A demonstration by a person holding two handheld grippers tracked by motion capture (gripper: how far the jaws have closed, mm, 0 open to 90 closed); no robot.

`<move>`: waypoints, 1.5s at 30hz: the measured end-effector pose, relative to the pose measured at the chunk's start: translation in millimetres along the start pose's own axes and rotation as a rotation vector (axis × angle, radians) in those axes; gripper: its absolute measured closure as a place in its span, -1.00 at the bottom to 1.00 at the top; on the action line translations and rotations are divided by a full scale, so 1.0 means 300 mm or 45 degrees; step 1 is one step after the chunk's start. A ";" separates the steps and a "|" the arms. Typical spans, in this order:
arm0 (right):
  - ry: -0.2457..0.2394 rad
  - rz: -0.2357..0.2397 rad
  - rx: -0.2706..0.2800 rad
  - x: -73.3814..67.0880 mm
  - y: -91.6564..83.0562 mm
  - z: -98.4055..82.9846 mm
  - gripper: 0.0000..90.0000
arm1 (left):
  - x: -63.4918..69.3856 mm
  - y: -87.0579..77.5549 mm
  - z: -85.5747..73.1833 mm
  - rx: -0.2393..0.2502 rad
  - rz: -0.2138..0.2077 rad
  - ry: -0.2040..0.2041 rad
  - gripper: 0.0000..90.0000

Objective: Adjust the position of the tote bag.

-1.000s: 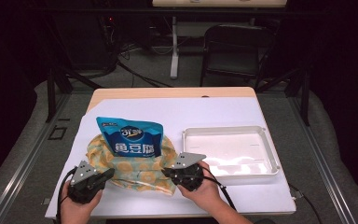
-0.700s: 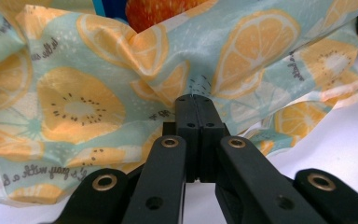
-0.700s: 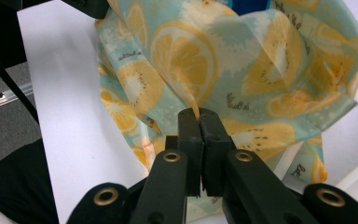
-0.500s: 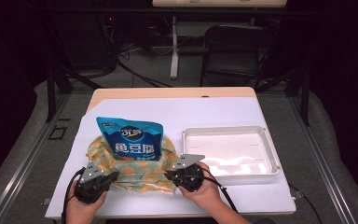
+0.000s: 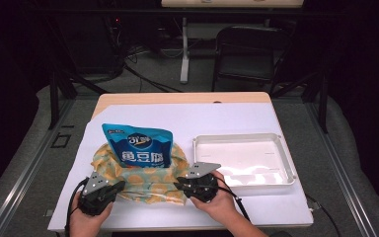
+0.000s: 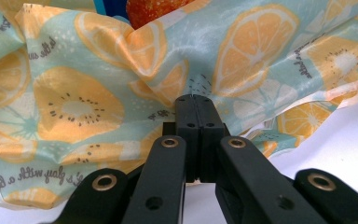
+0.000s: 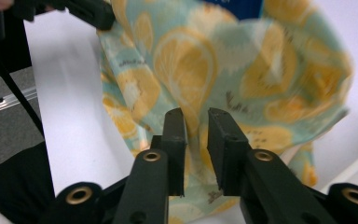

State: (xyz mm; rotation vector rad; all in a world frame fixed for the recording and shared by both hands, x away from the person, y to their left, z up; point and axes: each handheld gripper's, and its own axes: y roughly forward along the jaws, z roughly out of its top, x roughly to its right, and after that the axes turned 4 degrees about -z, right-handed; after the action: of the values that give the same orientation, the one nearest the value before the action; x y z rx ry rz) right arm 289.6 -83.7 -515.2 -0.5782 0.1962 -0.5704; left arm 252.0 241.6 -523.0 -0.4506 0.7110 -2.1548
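White paper covers the table (image 5: pixel 256 118). Left gripper (image 6: pixel 196 100) is clamped on the citrus-print bag (image 6: pixel 88 93) just ahead; right gripper (image 7: pixel 196 116), its jaws just opening, straddles loose fabric. Losing that side could tip the blue pouch (image 5: pixel 140 148) out.

Dark room, lit mainly over the table (image 5: pixel 286 207), which has a white sheet over a light wood top. Grey carpet floor (image 5: pixel 355 163) all around. Black chair (image 5: pixel 249 52) behind the far edge, right of a white desk leg (image 5: pixel 184 49). Cables (image 5: pixel 138 74) trail on the far floor, left.
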 end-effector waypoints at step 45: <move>0.155 -0.171 0.126 0.252 0.122 0.172 1.00 | 0.009 0.014 -0.014 -0.017 0.022 0.000 1.00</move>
State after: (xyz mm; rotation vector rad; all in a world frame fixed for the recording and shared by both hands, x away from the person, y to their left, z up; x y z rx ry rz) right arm 386.0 -77.0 -494.7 -0.4628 0.2438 -0.7420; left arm 250.7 238.7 -528.7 -0.4499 0.7278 -2.1354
